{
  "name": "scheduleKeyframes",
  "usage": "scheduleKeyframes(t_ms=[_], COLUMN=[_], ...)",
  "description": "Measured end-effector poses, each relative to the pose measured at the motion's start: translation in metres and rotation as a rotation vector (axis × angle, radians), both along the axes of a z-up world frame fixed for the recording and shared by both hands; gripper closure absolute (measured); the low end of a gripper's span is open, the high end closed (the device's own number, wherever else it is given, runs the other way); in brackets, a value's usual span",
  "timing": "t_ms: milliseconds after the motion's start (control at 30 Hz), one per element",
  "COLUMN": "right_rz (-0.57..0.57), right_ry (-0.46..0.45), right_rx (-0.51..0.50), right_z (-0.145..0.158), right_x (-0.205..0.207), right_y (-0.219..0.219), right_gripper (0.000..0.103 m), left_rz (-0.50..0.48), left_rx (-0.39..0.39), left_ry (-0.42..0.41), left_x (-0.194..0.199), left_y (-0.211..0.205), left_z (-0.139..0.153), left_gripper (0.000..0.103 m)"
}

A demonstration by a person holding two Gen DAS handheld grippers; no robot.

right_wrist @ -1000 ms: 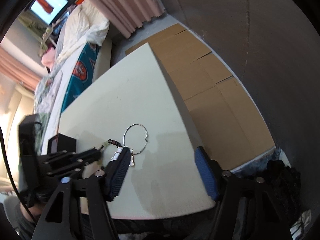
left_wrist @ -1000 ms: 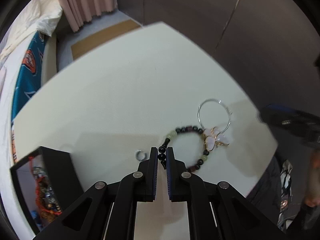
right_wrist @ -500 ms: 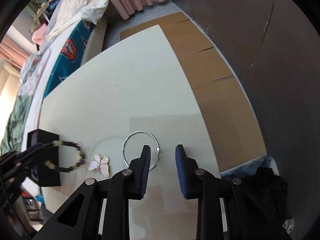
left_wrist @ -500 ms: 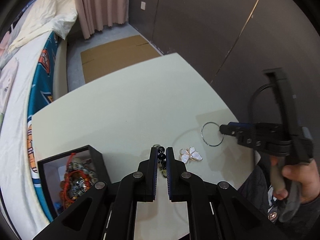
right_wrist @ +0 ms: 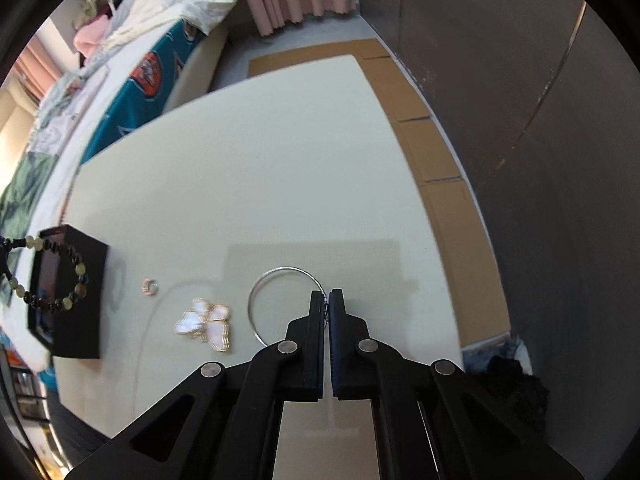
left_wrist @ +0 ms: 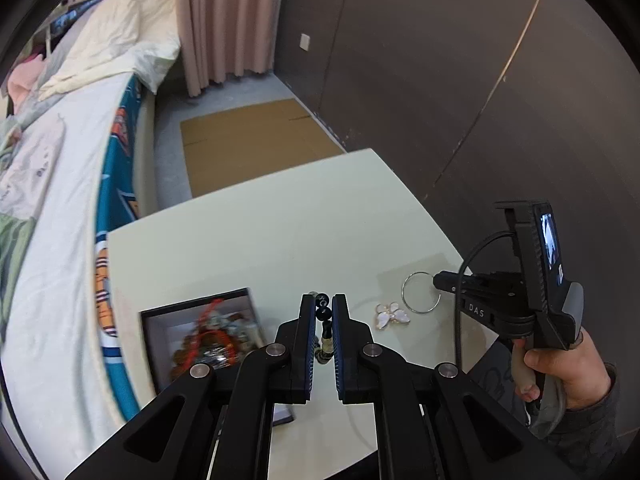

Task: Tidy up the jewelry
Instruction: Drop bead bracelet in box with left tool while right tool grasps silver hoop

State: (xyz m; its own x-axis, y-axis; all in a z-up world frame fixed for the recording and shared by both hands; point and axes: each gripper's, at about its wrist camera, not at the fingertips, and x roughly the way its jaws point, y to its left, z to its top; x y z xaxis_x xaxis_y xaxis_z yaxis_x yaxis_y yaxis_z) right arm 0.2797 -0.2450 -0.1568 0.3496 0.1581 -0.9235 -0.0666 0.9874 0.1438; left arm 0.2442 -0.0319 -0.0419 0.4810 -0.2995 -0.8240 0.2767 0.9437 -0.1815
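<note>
Left tongs [left_wrist: 320,322] clenched on the beaded bracelet [left_wrist: 323,312]; I see the strand pinched between the pads, and in the right wrist view the rest of the loop [right_wrist: 52,280] hangs in the air in front of the black jewelry box [right_wrist: 76,300]. A second ago that bracelet lay on the table [left_wrist: 260,248] by the other pieces; it is now lifted and carried over toward the box [left_wrist: 200,332].

Right tongs [right_wrist: 328,304]: jaws have just been closing, from wide apart to nearly together, and they now pinch the wire of the silver hoop [right_wrist: 276,276] at its near right edge. The hoop lies flat on the table, where it was.

The butterfly brooch [right_wrist: 206,322] lies just left of the hoop, the small ring [right_wrist: 149,286] further left, near the box; both rest on the table, no longer overlapped by the bracelet.
</note>
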Motion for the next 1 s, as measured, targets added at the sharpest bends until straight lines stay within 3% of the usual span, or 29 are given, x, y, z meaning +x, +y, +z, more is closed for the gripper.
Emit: scheduleKeyframes(t_ms=[233,500,667,700,733,800,933,1000], right_rz=[0.027,0.074,0.039,0.022,0.010,-0.009,-0.013,-0.004], right_ry=[-0.068,-0.124,-0.066,-0.047,-0.029,-0.022,0.024,0.056], right_rx=[0.074,0.081,0.058,0.043,0.034,0.031,-0.010,-0.045], right_z=[0.022,0.047,0.043,0.038,0.034,0.026,0.008,-0.003], right_x=[-0.010,-0.019,-0.009,-0.005,-0.003,0.000,0.004,0.006], right_y=[0.023,0.048,0.040,0.035,0.030,0.021,0.016,0.016], right_gripper=[0.101,0.101,0.101,0.095,0.075,0.049,0.050,0.061], left_rz=[0.056,0.093,0.109,0.108,0.106,0.102,0.108,0.110], left_rx=[-0.005,-0.029,-0.049,-0.049,-0.049,-0.044,-0.049,-0.051], left_ry=[-0.030,-0.011,0.010,0.013,0.015,0.021,0.029,0.032], left_x=[-0.010,-0.013,-0.009,-0.009,-0.009,-0.010,-0.009,-0.008], left_y=[0.034,0.059,0.066,0.066,0.067,0.066,0.069,0.070], left_z=[0.012,-0.001,-0.013,-0.015,-0.017,-0.020,-0.023,-0.023], left_gripper=[0.095,0.095,0.095,0.095,0.095,0.095,0.095,0.095])
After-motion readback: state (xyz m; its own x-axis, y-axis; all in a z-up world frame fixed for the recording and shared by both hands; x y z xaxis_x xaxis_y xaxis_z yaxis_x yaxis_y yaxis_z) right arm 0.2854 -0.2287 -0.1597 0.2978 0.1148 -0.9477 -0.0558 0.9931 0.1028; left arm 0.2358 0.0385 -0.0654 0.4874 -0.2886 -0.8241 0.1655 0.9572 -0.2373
